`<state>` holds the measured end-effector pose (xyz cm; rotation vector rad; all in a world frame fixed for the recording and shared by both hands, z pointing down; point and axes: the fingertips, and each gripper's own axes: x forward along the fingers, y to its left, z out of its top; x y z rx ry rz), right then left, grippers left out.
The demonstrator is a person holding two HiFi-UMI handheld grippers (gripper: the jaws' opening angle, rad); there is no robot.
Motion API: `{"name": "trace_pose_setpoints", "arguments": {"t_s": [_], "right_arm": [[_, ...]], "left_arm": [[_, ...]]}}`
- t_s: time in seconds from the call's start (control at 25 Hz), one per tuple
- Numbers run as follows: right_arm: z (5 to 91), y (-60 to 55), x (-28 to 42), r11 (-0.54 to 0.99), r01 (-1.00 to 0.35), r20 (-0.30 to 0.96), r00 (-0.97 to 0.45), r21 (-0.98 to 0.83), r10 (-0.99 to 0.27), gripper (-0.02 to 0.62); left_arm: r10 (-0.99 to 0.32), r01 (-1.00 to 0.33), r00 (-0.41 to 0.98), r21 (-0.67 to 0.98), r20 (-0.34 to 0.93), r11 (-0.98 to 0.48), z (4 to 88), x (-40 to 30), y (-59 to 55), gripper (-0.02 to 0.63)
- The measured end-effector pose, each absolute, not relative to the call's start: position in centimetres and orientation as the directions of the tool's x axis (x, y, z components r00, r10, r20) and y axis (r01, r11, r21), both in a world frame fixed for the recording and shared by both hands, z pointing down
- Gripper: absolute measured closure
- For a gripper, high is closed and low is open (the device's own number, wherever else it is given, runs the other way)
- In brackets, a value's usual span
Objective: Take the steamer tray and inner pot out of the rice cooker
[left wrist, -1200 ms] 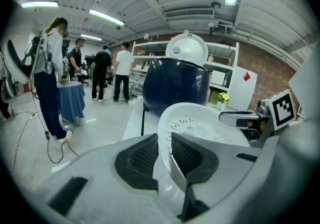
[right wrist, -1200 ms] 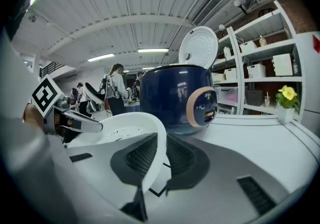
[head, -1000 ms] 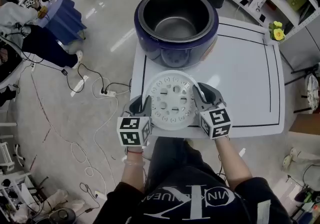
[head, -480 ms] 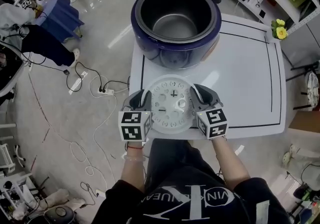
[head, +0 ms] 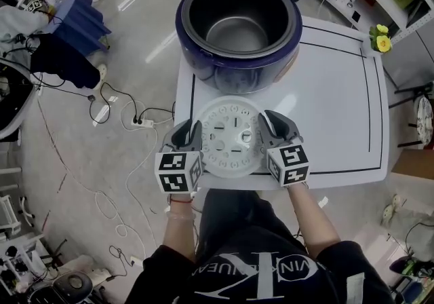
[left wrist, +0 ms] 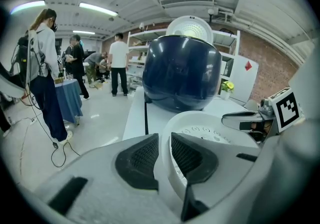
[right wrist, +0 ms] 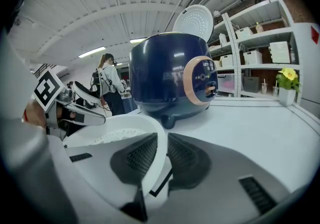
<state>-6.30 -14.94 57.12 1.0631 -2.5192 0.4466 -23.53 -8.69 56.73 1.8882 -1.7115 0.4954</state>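
Observation:
The white perforated steamer tray [head: 230, 136] is at the table's front edge, between my two grippers. My left gripper [head: 189, 134] is shut on the tray's left rim [left wrist: 167, 140], which passes between its black pads. My right gripper [head: 270, 125] is shut on the tray's right rim [right wrist: 159, 150]. Behind the tray stands the dark blue rice cooker [head: 239, 58] with its lid up. The metal inner pot [head: 239, 21] sits inside it, empty. The cooker [left wrist: 181, 73] fills the middle of the left gripper view, and the cooker [right wrist: 170, 78] shows its round control panel in the right gripper view.
The white table [head: 339, 92] has a black border line. A yellow flower pot [head: 377, 41] stands at its far right corner, by shelves [right wrist: 250, 43]. Cables [head: 115, 112] lie on the floor at left, where people [left wrist: 42, 63] stand near a blue-covered table [head: 74, 21].
Both grippers have kept their hold on the tray. The tray has come down slightly and sits a little nearer the table's front edge in the head view.

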Motion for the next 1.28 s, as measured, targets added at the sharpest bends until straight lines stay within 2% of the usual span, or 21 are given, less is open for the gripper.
{"name": "trace_pose_setpoints", "arguments": {"t_s": [0.24,0.4,1.28], "right_arm": [[56.4,-15.0,-5.5,0.66,-0.728,0.428,-0.664,-0.183,-0.614,0.48],[54.1,-15.3,-4.9,0.66,-0.727,0.382,-0.674,-0.19,-0.633,0.466],[40.6,-19.3,-2.5,0.636,-0.746,0.105,-0.661,-0.198,-0.743,0.466]], "left_arm": [[-0.82,-0.99,0.107,0.138,0.563,-0.035,55.3,-24.0,-8.8,0.525],[-0.856,-0.989,0.105,0.144,0.506,-0.037,52.9,-24.0,-9.2,0.523],[-0.964,-0.982,0.13,0.162,0.23,-0.094,40.4,-23.8,-14.0,0.503]]}}
